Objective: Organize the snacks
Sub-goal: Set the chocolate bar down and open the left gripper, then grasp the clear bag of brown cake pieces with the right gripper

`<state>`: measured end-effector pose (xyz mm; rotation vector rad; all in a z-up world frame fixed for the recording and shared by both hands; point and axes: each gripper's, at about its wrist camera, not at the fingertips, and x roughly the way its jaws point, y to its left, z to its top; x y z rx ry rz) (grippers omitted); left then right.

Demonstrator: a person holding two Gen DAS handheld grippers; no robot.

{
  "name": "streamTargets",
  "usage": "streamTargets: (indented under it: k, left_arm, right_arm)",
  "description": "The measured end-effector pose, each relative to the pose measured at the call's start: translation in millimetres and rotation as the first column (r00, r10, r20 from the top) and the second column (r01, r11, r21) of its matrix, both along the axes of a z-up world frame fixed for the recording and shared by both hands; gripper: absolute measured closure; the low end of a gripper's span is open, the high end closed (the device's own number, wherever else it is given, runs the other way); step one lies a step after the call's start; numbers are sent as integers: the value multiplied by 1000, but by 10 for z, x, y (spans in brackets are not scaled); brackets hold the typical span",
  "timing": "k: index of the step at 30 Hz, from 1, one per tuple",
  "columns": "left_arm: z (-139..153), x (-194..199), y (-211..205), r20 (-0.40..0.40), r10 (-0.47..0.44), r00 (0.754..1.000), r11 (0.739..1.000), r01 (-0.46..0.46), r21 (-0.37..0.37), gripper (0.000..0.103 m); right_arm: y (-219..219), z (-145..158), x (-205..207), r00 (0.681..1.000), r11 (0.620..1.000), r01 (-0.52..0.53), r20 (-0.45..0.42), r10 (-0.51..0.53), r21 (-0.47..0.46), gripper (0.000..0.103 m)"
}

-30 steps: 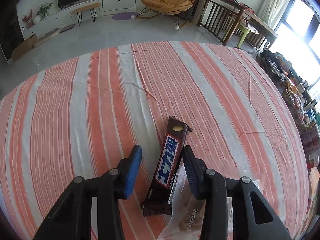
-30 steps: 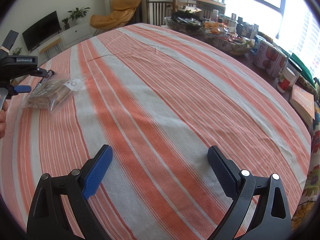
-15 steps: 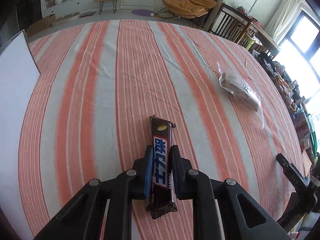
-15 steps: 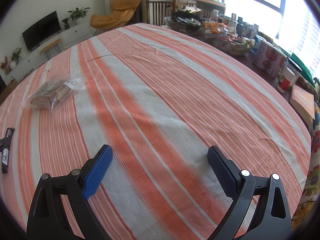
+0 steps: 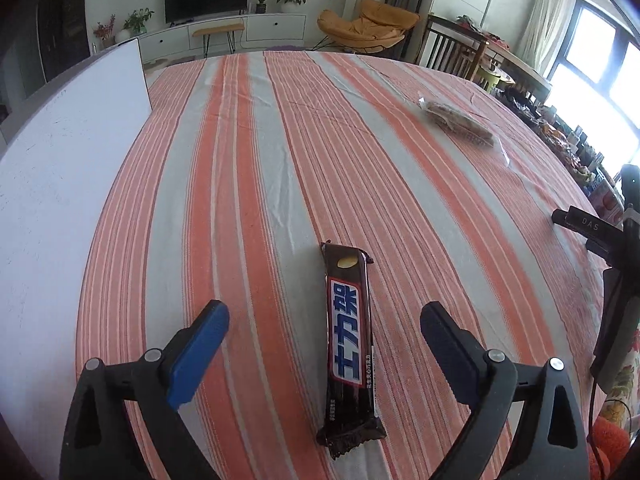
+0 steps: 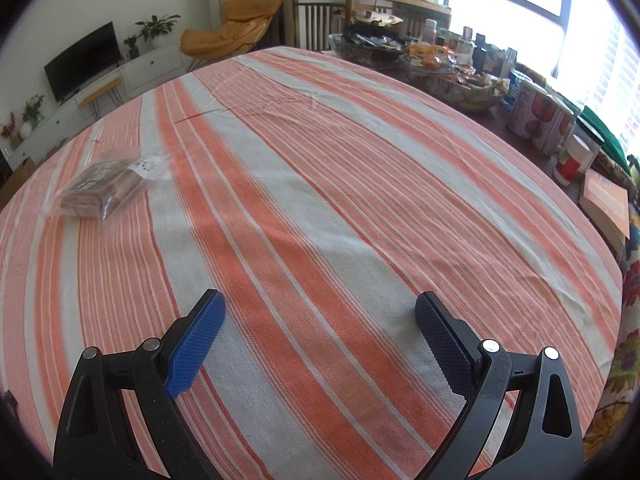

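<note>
A dark brown chocolate bar [image 5: 350,344] with a blue and white label lies flat on the orange-striped tablecloth [image 5: 280,160]. My left gripper [image 5: 324,324] is open, its fingers spread on either side of the bar and not touching it. A clear packet of brown biscuits [image 5: 458,122] lies farther off to the right; it also shows in the right wrist view [image 6: 104,188] at the far left. My right gripper [image 6: 320,312] is open and empty over bare cloth. Its black body shows at the right edge of the left wrist view [image 5: 616,264].
A white board [image 5: 60,184] lies along the table's left side. Baskets of snacks [image 6: 460,76], cans [image 6: 536,116], a jar [image 6: 576,160] and a book [image 6: 604,204] crowd the table's far right edge.
My left gripper carried the chocolate bar away from the biscuit packet, set it down on the cloth and opened wide. The right gripper has stayed still.
</note>
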<state>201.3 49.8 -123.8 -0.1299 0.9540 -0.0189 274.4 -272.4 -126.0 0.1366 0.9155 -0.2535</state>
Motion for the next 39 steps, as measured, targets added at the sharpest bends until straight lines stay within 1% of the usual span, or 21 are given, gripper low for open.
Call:
streamTargets:
  k: [3,4,6,28,30,31,32,33,34,35,36,37,38,39]
  left_arm:
    - [-56,9,-101,-7,-28,1000,994,29,105,5]
    - [-66,2,-128,0,-35,999,992,35,120,4]
    - [-86,-13,-115,3,-36,999,993,35,117,0]
    - [-74,-7,-116,7,-34,999,993,33,114,0]
    - [-74,-7,-117,7,-34,999,993,33,114,0]
    - [-75,-7,-117,7,-34,999,993,33,114,0]
    - [-74,-7,-115,7,-34,999,993,33,114,0]
    - [-75,-7,-117,7,-34,999,993,33,114,0]
    - [-75,-7,-117,7,-34,999,993,33,114,0]
    - [-75,-7,-115,7,-34,999,993,33,114,0]
    - [-76,-8,-117,7,-34,999,993,33,114,0]
    - [-76,-8,-114,7,-34,999,993,33,113,0]
    - [-76,-8,-116,7,-34,999,993,33,113,0]
    - [-76,-8,-117,7,-34,999,993,33,114,0]
  right_arm:
    - [0,0,-1,1000,1000,0,0,0,0,5]
    - [-1,-1,-1,1000,1000,0,0,0,0,5]
    - [2,1,-1,1000,1000,0,0,0,0,5]
    - [-12,-6,-7,1000,1000,4,0,-4,2,5]
    - [-46,16,76,999,999,-35,-7,36,31,6]
    - [-77,41,174,996,993,-91,12,90,81,6]
    - [-86,86,295,984,974,-176,35,172,143,9]
    - [-59,160,416,965,947,-261,61,254,186,9]
    - [-2,243,537,938,915,-346,83,336,206,9]
    - [127,346,663,891,869,-453,102,442,199,9]
    - [264,422,777,836,816,-549,101,540,179,8]
    - [442,468,894,764,751,-643,69,641,149,8]
    - [622,477,997,694,689,-718,19,720,103,8]
    - [788,452,1083,634,635,-771,-38,772,47,8]
